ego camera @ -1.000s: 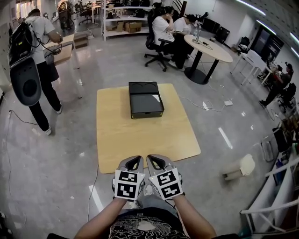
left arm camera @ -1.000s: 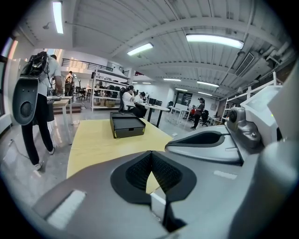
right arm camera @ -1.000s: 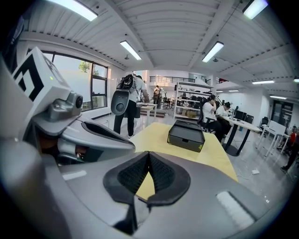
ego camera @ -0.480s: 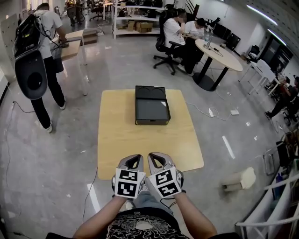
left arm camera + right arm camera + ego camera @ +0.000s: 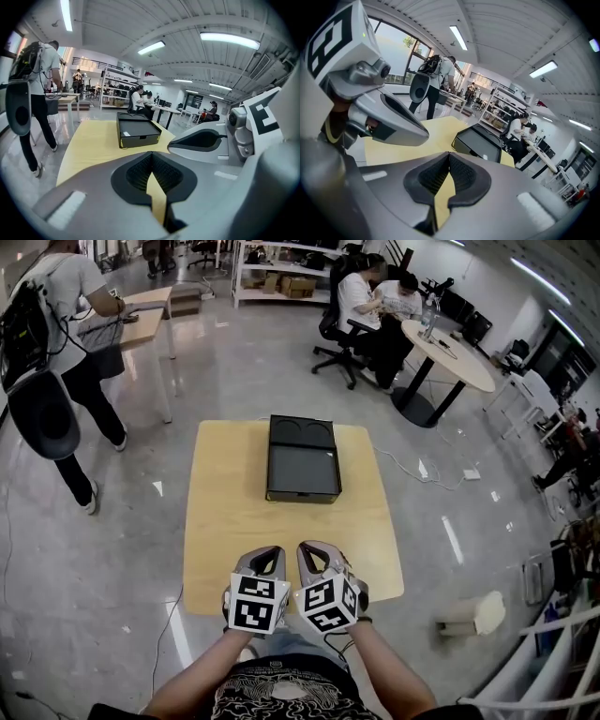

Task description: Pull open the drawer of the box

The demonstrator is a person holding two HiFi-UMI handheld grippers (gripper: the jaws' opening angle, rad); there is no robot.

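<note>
A flat black box (image 5: 302,460) lies on the far half of a light wooden table (image 5: 225,521), its drawer front facing me and closed. The left gripper view shows the box (image 5: 137,131) well ahead, and so does the right gripper view (image 5: 480,140). My left gripper (image 5: 267,557) and right gripper (image 5: 313,551) hover side by side over the table's near edge, well short of the box. Both are shut with nothing between the jaws. Up close, the left gripper (image 5: 152,154) and the right gripper (image 5: 450,153) each have their tips meeting.
A person with a backpack (image 5: 52,352) stands at the left beside a desk (image 5: 141,324). Seated people and a round table (image 5: 450,343) are at the back right. A cable and socket strip (image 5: 441,470) lie on the floor right of the table.
Both grippers have come forward together over the table's near edge, and the box now sits closer. The right gripper has rolled a little. The person at the left has shifted toward the frame edge.
</note>
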